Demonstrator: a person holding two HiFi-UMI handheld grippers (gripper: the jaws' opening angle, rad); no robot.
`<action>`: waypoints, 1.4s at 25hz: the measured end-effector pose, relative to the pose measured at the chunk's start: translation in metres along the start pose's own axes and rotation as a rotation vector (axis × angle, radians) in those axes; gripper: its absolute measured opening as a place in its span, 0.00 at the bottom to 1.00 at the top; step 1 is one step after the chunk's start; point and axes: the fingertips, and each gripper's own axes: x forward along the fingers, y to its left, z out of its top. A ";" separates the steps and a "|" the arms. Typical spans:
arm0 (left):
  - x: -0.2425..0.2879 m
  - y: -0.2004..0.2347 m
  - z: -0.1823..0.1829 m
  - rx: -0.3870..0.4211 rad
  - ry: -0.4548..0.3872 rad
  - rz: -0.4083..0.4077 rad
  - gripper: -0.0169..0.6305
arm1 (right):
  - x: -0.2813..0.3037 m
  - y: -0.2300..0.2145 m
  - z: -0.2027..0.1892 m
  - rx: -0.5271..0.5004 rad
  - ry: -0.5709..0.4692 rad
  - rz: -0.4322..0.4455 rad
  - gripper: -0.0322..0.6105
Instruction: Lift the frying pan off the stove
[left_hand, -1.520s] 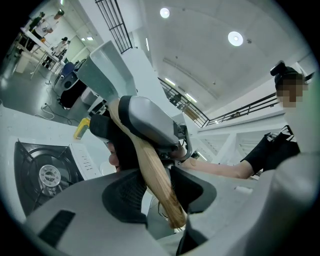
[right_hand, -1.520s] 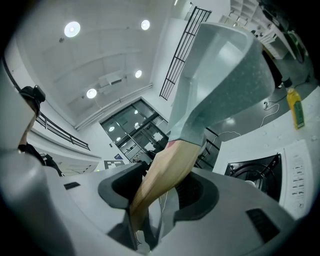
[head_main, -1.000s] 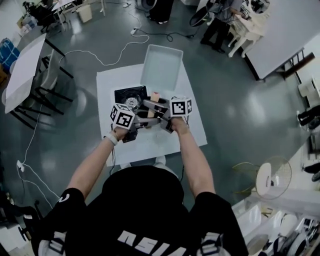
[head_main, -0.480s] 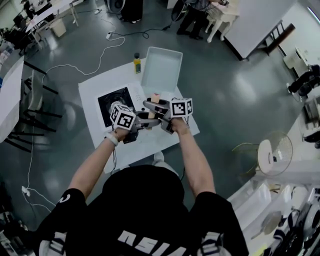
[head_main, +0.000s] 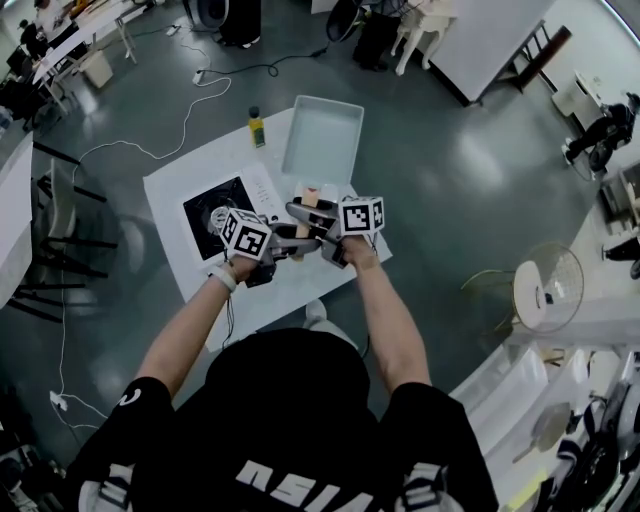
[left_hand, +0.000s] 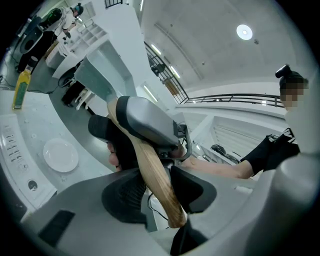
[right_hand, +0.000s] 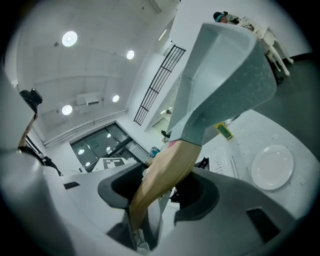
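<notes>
Left gripper (left_hand: 157, 189): clamped on wooden handle (left_hand: 152, 170). Right gripper (right_hand: 161, 189): clamped on same handle, from the opposite side.

Handling, as judged: keep both clamps firm, move the two together, hold level, avoid twisting the handle between opposed grips.

Frying pan (right_hand: 227, 75): grey, just beyond both sets of jaws, above white table (head_main: 300, 290), clear of stove (head_main: 215, 212) to the left.

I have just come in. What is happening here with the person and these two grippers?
A person holds a grey rectangular frying pan in the air by its wooden handle. The left gripper and the right gripper are both shut on that handle, the right one nearer the pan. The pan is off the black stove, which sits on the white table, left of the grippers in the head view.
</notes>
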 end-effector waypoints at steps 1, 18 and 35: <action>0.001 0.001 -0.001 0.000 0.004 -0.002 0.26 | -0.001 -0.001 0.000 -0.002 -0.002 -0.004 0.36; 0.004 0.006 -0.009 -0.006 0.027 -0.005 0.26 | -0.003 -0.009 -0.006 -0.003 -0.005 -0.033 0.36; 0.004 0.005 -0.012 -0.006 0.017 -0.011 0.26 | -0.003 -0.010 -0.011 -0.003 0.007 -0.035 0.36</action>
